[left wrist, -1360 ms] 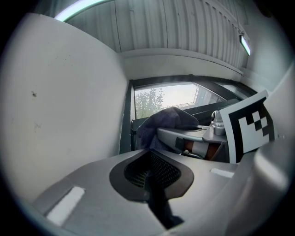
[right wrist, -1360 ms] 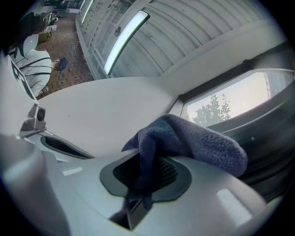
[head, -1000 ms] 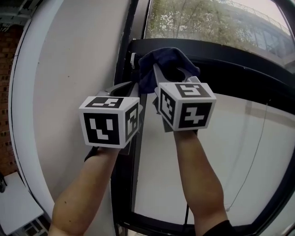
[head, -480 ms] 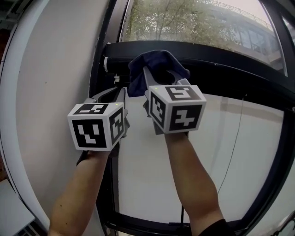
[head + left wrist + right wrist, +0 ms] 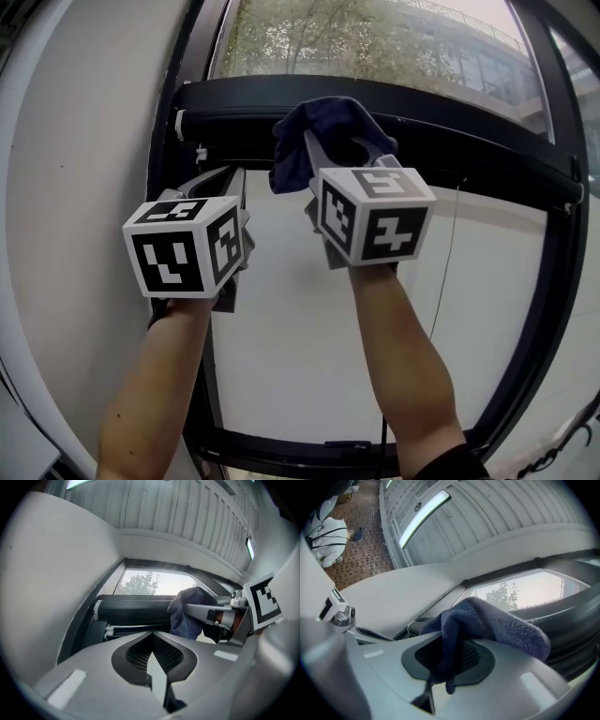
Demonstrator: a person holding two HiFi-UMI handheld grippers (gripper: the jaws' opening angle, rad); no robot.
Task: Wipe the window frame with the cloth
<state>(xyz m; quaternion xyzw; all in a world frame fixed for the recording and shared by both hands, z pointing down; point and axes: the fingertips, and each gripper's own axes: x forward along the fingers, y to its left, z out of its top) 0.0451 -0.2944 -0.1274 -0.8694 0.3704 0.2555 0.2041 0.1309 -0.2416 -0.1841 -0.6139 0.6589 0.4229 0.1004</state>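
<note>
A dark blue cloth (image 5: 323, 127) is bunched over the tips of my right gripper (image 5: 330, 141), which is shut on it. The cloth lies against the black horizontal bar of the window frame (image 5: 450, 127), right of the bar's left end. From the right gripper view the cloth (image 5: 487, 620) drapes across the shut jaws of the right gripper (image 5: 450, 656). My left gripper (image 5: 228, 176) is shut and holds nothing, beside the black vertical frame post (image 5: 178, 84). The left gripper view shows the left gripper (image 5: 152, 634) below the bar (image 5: 133, 611), with the cloth (image 5: 185, 616) to its right.
A white wall (image 5: 84, 141) curves along the left of the frame. Below the bar is a pale pane (image 5: 309, 356) with a thin cord (image 5: 448, 262) hanging down. Trees and a building (image 5: 375, 37) show through the upper glass. A person in white (image 5: 326, 527) is far off.
My right gripper has carried the cloth rightwards along the horizontal bar, away from its left end. The left gripper stays by the vertical post, still shut.
</note>
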